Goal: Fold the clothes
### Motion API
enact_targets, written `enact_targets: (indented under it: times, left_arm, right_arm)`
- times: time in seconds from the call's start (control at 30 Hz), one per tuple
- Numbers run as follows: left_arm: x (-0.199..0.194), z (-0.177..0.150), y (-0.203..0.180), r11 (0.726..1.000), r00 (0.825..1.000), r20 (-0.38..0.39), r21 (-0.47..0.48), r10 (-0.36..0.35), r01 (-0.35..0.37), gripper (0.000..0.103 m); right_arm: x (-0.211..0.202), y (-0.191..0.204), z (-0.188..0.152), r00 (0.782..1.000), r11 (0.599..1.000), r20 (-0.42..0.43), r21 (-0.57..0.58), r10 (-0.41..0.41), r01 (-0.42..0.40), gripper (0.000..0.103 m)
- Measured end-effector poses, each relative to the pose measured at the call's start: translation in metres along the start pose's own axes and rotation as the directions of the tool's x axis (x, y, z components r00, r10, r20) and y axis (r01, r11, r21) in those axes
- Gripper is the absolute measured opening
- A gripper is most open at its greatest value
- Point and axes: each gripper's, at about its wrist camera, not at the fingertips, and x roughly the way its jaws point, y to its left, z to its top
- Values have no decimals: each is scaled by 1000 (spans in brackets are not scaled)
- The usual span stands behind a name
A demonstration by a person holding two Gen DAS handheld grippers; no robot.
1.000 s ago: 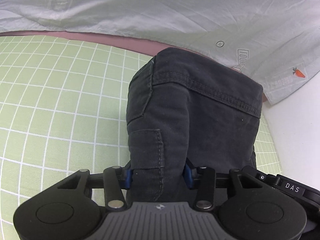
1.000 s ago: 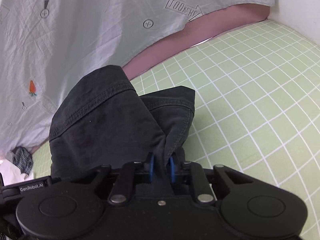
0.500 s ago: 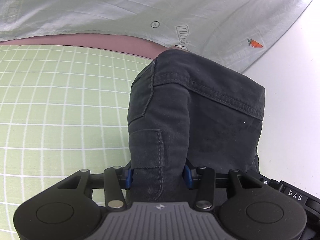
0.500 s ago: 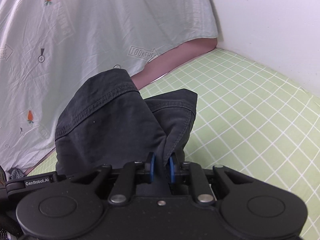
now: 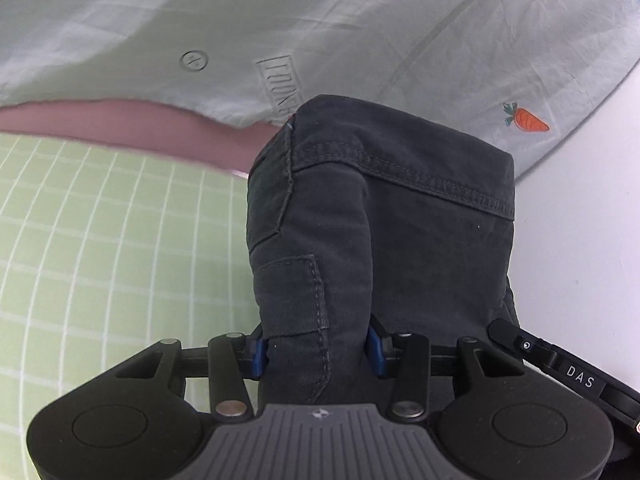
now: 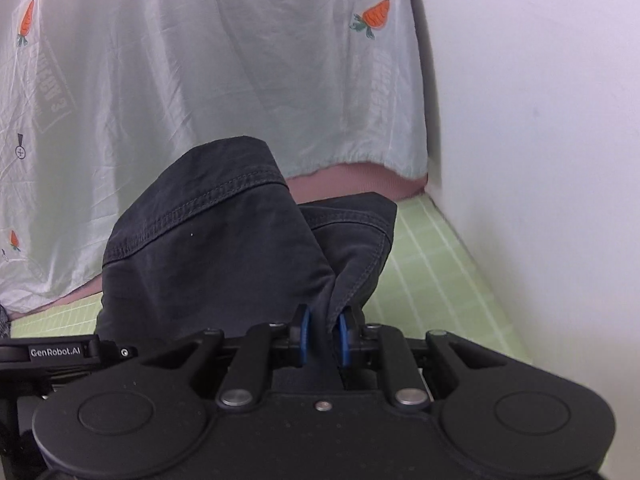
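A folded dark grey garment [image 5: 384, 216] with stitched seams and a pocket is carried between both grippers above the green checked sheet [image 5: 100, 248]. My left gripper [image 5: 316, 350] is shut on a thick bunch of its cloth, blue pads pressed on either side. In the right wrist view the same dark garment [image 6: 216, 248] rises in front of the camera, and my right gripper [image 6: 323, 340] is shut on a thin fold of its edge. The garment hides both sets of fingertips.
A pale mint sheet with carrot prints [image 5: 360, 28] hangs behind, over a pink edge [image 5: 120, 128]. A white wall [image 6: 540, 160] stands close on the right, meeting the green checked sheet [image 6: 432, 272] in a corner.
Both grippers have carried the garment sideways toward the white wall and the corner. The carrot-print sheet now fills more of both views. Both grips look unchanged.
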Motion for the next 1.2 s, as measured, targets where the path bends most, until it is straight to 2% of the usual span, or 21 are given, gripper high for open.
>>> enact_targets:
  times: [0.07, 0.13, 0.17, 0.2, 0.27, 0.3, 0.37, 0.5, 0.63, 0.67, 0.73, 0.77, 0.8, 0.83, 0.87, 0.9, 0.97, 1.03, 1.1, 1.17, 1.2]
  left_arm:
    - [30, 15, -8, 998, 998, 28, 27, 63, -64, 56]
    - [56, 25, -17, 976, 984, 32, 125, 178, -180, 58]
    - [65, 29, -19, 960, 975, 38, 168, 220, -223, 58]
    - [67, 31, -16, 952, 971, 50, 190, 235, -240, 61]
    - [69, 35, -6, 951, 967, 79, 181, 241, -252, 70]
    - [70, 38, 1, 952, 965, 87, 165, 248, -260, 72]
    - [77, 43, 12, 954, 964, 68, 139, 257, -264, 72]
    - [87, 46, 25, 970, 976, 37, 105, 215, -218, 74]
    - [92, 50, 17, 969, 978, 39, 131, 207, -211, 73]
    - [92, 52, 15, 969, 978, 42, 127, 206, -210, 73]
    - [90, 55, 11, 972, 979, 53, 118, 196, -201, 73]
    - [87, 57, 9, 974, 981, 65, 117, 185, -192, 73]
    - [85, 58, 6, 976, 982, 77, 121, 175, -183, 73]
    - [83, 58, 4, 978, 984, 85, 126, 159, -169, 73]
    - [83, 58, 2, 980, 987, 85, 132, 138, -149, 81]
    - [86, 58, 0, 982, 990, 81, 137, 120, -130, 80]
    - [96, 55, -5, 975, 988, 59, 160, 145, -153, 80]
    - [104, 50, -9, 967, 984, 52, 182, 172, -178, 80]
    - [106, 50, -6, 967, 984, 46, 181, 175, -180, 80]
    - [110, 52, 0, 973, 986, 32, 158, 166, -169, 81]
    - [113, 53, 2, 975, 986, 26, 147, 162, -164, 81]
  right_arm:
    - [31, -15, 29, 1000, 999, 7, -31, -12, 13, 20]
    - [63, -27, 45, 999, 998, -1, -30, -46, 46, 46]
    - [80, -30, 51, 998, 997, -2, -38, -61, 61, 70]
    - [95, -29, 50, 995, 992, 11, -76, -103, 104, 80]
    - [124, -25, 47, 981, 969, 45, -154, -188, 193, 80]
    - [132, -24, 45, 979, 964, 53, -174, -196, 202, 80]
    - [149, -30, 44, 990, 976, 61, -165, -130, 139, 80]
    - [173, -35, 46, 999, 994, 25, -100, -37, 39, 80]
    - [197, -45, 54, 996, 996, -31, 44, 79, -77, 77]
    - [201, -48, 55, 992, 989, -45, 91, 119, -114, 64]
    - [186, -48, 57, 992, 986, -5, 115, 126, -124, 14]
    - [177, -49, 58, 992, 984, 17, 126, 127, -128, 6]
    - [161, -49, 60, 990, 981, 65, 141, 123, -132, 5]
    - [140, -50, 62, 988, 981, 119, 154, 101, -119, 5]
    - [124, -47, 62, 987, 987, 159, 151, 38, -62, 5]
    - [107, -44, 62, 980, 989, 197, 149, -29, -1, 5]
    - [127, -39, 52, 979, 986, 129, 74, -161, 152, 6]
    - [149, -34, 41, 953, 955, 65, -15, -296, 298, 10]
    - [176, -35, 23, 950, 947, -6, -78, -312, 311, 13]
    - [175, -23, 17, 930, 920, 15, -135, -368, 367, 16]
    - [174, -17, 15, 918, 904, 29, -162, -396, 396, 28]
